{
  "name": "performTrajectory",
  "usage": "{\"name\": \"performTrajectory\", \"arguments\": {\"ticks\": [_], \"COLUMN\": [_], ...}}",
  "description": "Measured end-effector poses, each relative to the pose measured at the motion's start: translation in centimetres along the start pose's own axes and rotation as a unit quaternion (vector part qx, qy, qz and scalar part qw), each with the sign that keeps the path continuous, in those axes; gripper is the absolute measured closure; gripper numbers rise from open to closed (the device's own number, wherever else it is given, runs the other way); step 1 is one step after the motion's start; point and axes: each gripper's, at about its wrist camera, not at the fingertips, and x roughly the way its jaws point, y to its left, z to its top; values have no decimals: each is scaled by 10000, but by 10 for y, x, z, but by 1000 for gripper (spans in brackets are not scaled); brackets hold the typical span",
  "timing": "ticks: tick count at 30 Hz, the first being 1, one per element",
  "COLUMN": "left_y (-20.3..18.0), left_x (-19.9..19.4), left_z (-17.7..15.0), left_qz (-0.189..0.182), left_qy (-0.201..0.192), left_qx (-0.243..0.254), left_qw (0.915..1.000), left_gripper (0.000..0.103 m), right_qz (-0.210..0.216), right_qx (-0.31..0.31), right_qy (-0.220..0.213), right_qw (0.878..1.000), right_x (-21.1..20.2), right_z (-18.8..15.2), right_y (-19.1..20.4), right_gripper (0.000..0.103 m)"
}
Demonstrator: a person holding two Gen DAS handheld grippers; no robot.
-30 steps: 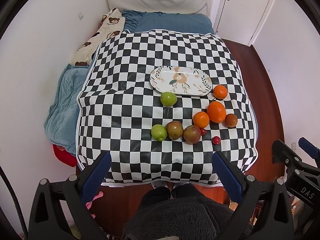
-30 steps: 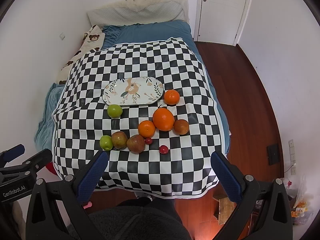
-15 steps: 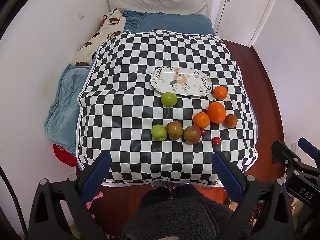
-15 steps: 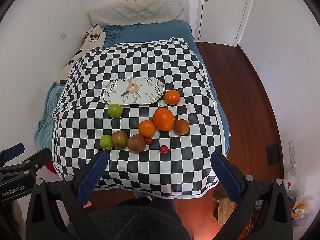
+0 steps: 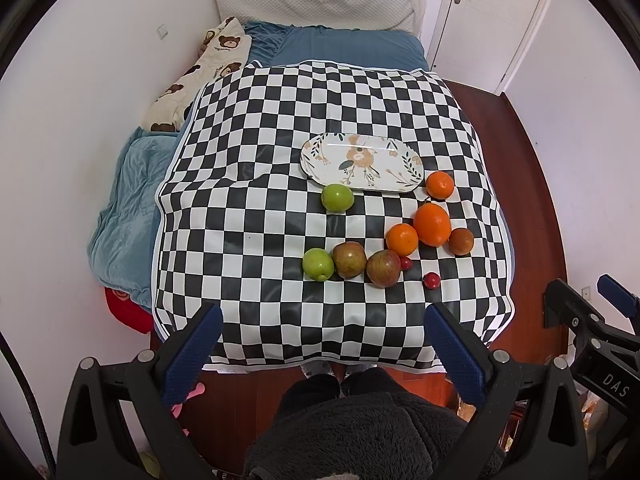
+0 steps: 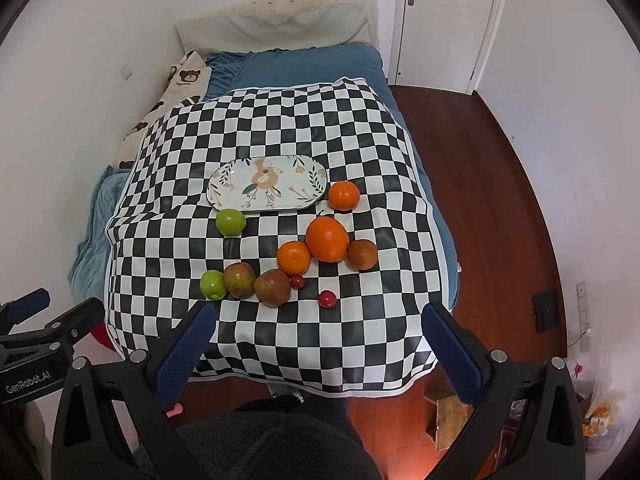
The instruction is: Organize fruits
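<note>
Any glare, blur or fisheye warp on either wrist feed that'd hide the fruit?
Left wrist: sharp, evenly lit; faint sheen on the checkered cloth, fruit clear. Right wrist: sharp too; door and walls bow at the rim, floor reflection near the bottom edge, oval plate undistorted.

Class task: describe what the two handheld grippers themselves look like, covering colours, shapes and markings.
Each gripper, left gripper and right gripper, has a black angular frame with silver bolts and two textured blue fingers. White lettering reads "GenRobot.AI" on the left, "DAS" on the right.
</note>
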Motion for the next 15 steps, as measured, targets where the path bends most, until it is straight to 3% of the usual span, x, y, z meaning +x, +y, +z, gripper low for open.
{"name": "performTrajectory", "arguments": {"ticks": [12, 15], "left_y": [0, 4], "left_x": [1, 23], "left_z": [2, 4], "left_qz": [39, 218], "left_qy": [-64, -143], "left_qx": [-42, -165], "left_qw": [10000, 9995], "left_gripper": [0, 0], "right_qz": [37, 259], "right_qx": [88, 275], "right_qy": [7, -115], "right_qw": [10000, 9992], "right_x": [5, 11], "right_z": [3, 9], "right_y": [-8, -14], "right_gripper": [0, 0]}}
